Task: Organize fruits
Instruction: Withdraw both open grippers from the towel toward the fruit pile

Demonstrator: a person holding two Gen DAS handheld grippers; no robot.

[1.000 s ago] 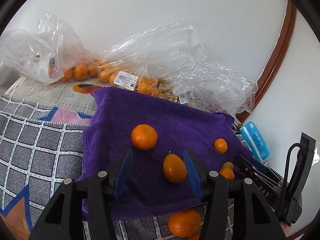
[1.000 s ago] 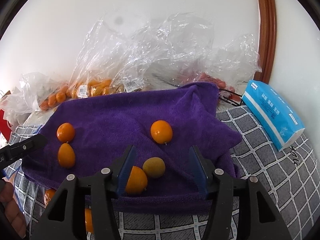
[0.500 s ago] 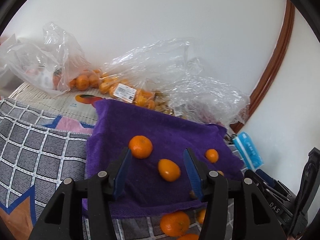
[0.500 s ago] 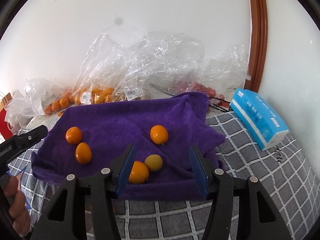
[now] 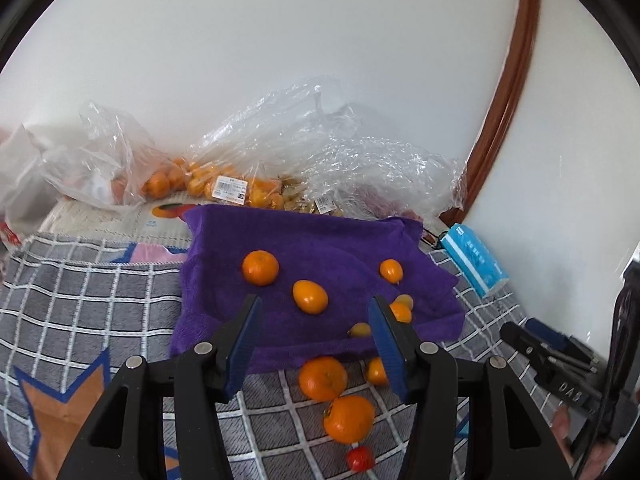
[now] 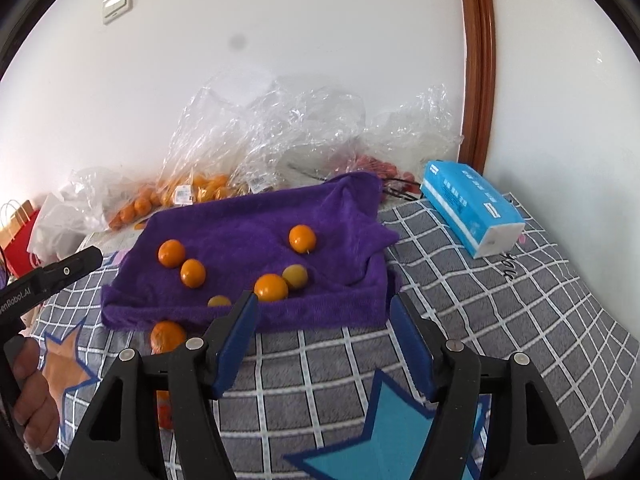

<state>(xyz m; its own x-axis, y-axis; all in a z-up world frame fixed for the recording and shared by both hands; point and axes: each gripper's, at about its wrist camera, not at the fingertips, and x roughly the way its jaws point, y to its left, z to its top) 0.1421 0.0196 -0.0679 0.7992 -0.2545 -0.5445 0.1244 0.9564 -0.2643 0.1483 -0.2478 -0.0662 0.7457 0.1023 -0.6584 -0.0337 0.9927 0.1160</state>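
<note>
On the checked blanket (image 6: 500,320) lies a purple towel (image 6: 240,232), long side running along the wall, near edge folded up. Six fruits (image 6: 271,287) sit on it; more (image 5: 323,378) lie just off its near edge. Left gripper (image 5: 316,344) and right gripper (image 6: 320,344) hover with jaws opening, nothing between them.

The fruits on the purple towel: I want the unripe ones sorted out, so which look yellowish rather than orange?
Two: the pale one touching the big orange near the towel's front edge, and a smaller one just left.
</note>
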